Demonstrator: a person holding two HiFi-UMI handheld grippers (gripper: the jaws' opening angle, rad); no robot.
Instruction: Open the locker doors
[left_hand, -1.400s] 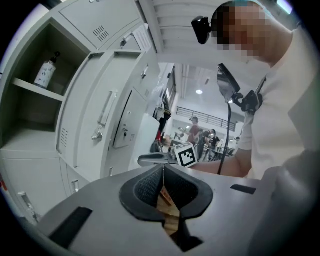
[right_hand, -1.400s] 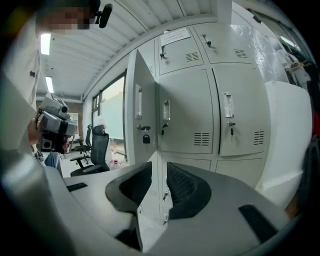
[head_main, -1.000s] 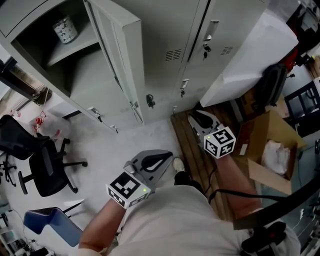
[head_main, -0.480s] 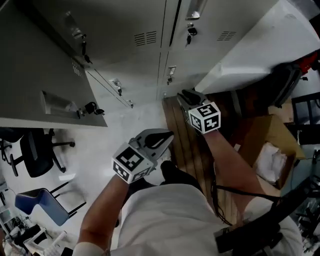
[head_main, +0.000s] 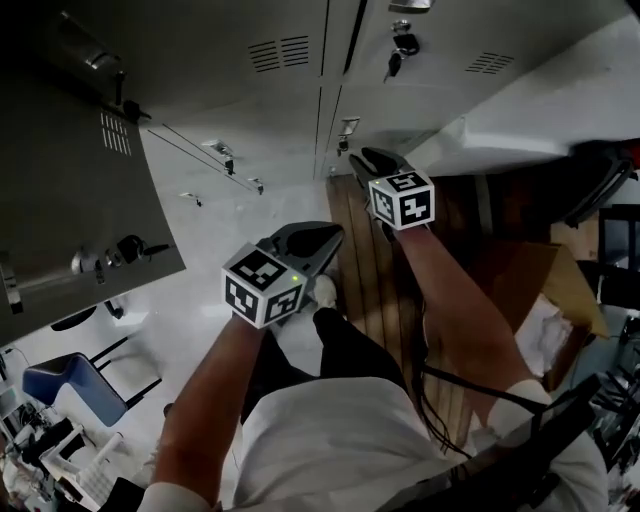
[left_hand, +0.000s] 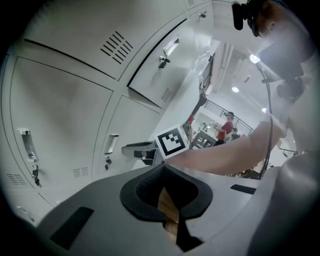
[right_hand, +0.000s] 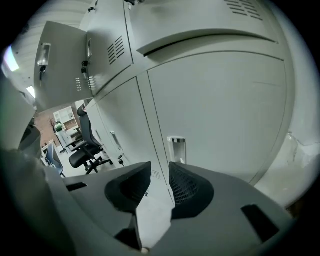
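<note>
Standing narrowly apart and empty, the fingers (right_hand: 190, 187) of your right gripper (right_hand: 160, 167) face a closed locker door (right_hand: 225, 110); its upright handle (right_hand: 176, 147) lies straight ahead, just above them. Your left gripper (left_hand: 162, 167), fingers together, empty, is farther from that handle. Count: two grippers, one handle ahead, one open door (right_hand: 60, 65) left of it.

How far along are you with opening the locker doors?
Done: a door on the left already hangs open. In hand: nothing yet. The left hand-held gripper and the right hand-held gripper are both empty and touch no handle. Left: the closed doors ahead, one with keys in its lock.
</note>
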